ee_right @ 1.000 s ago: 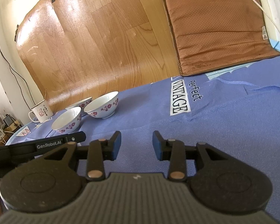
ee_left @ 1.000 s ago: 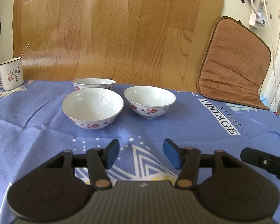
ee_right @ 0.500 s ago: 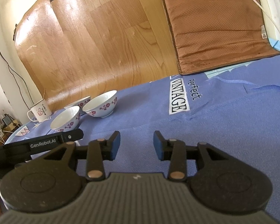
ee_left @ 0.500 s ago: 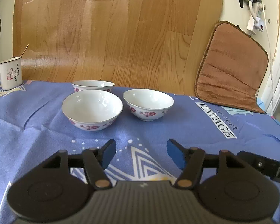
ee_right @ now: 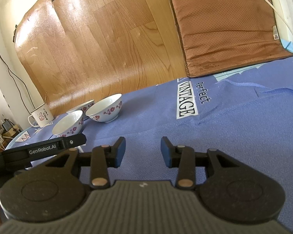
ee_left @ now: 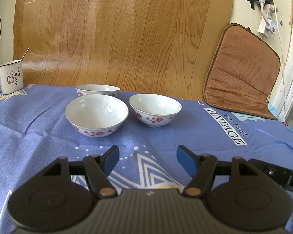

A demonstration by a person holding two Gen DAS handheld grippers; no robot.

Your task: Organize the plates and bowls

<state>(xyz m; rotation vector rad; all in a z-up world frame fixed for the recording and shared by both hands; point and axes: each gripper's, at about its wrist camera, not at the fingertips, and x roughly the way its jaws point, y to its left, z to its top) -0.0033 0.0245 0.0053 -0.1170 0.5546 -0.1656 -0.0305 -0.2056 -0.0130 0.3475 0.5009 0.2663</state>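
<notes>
A blue tablecloth (ee_left: pixel 39 140) printed "Perfect VINTAGE" covers the table. Three white bowls with red flowers stand upright, mouths up, near its far edge: the nearest bowl (ee_left: pixel 96 115), the right bowl (ee_left: pixel 155 110) just beside it, and the rear bowl (ee_left: pixel 97 90) behind. A white mug (ee_left: pixel 9 77) with a thumbs-up drawing stands far left. The left gripper (ee_left: pixel 148 156), marked "GenRobot.AI", tilts down toward the bowls; its jaws have just been opening, nothing between them. The right gripper (ee_right: pixel 143 152) hovers alongside, jaws apart and empty.
</notes>
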